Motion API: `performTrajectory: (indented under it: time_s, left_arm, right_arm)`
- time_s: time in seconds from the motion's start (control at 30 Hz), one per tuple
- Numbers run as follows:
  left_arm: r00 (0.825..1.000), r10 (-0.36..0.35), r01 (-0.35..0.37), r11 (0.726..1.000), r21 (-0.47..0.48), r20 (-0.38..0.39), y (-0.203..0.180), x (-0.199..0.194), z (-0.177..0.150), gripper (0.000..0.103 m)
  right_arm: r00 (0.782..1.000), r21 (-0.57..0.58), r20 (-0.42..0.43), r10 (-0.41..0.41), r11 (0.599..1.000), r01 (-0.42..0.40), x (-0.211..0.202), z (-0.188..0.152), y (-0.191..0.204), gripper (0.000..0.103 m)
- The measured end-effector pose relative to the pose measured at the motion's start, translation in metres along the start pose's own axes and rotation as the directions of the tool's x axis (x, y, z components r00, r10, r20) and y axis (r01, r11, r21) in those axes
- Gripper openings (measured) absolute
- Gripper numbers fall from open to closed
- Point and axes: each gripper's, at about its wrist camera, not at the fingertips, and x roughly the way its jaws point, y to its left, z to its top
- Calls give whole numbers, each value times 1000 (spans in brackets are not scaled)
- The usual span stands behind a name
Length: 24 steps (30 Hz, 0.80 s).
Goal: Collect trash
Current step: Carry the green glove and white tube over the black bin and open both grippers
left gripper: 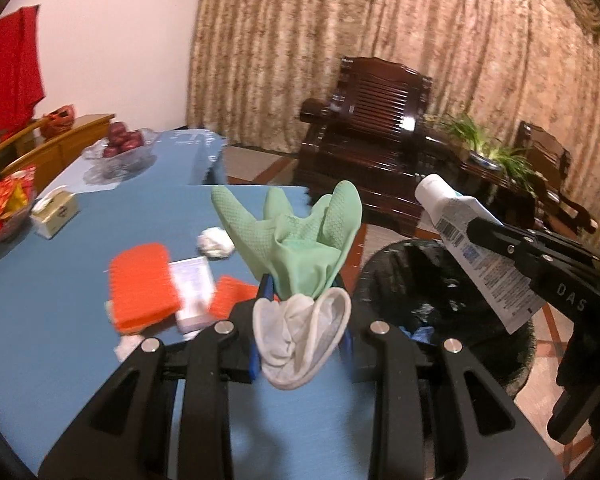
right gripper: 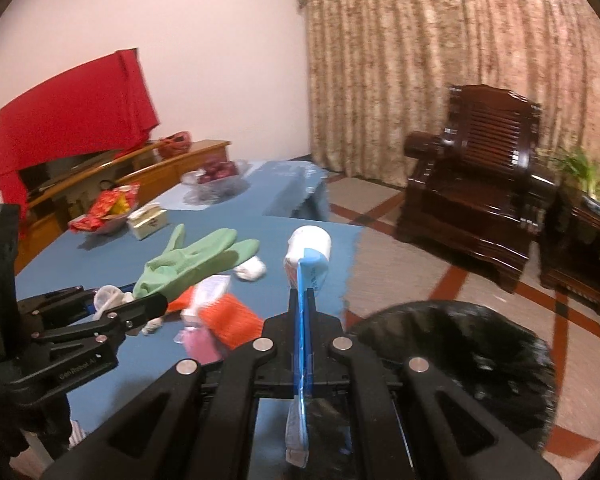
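While the left wrist view is taken first, the left gripper (left gripper: 305, 292) is seen pinching a green rubber glove (left gripper: 296, 236) at its white-lined cuff, the glove's fingers standing up and away along the line of the jaws; the black-lined trash bin (left gripper: 440, 280) lies just to the right of and below that gripper, off the edge of the blue table (left gripper: 60, 340) — the direction any drop must take. At the right, the right gripper (left gripper: 476, 234) is clamped across a white tube (left gripper: 476, 256), held directly over the bin's mouth; it is judged the nearer of the two.

From the right wrist view, the jaws are pressed together on the tube's flat body, its cap pointing forward; the bin's rim (right gripper: 452, 320) sits just right and below, while orange sponges (right gripper: 232, 320) and a crumpled tissue (right gripper: 252, 269) remain on the table.
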Motion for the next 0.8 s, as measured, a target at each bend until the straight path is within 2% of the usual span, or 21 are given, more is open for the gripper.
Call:
performTrajectory:
  time_s: [0.3,0.63,0.73,0.8]
  left_arm:
    - [994,-107,110,990,85,-30,-63,38,3,28]
    - [973,-212,224,963,152,-94,-123,85,-2,28]
    - [967,-235,248,954,168,-96,-133,95,-4,36]
    - [966,-242,255,951,173,-92,-135,96,-6,57]
  right_arm:
    - [991,58,-7,-136,989,136,-23,-15,-65,2]
    - [972,129,-58,-230,963,235,-17,-39,-121,2]
    - [968,144,-70,-239,958,247,-15,-45,-133,3]
    - [964,140,-74,-254,955,262,-16,-47,-137,5]
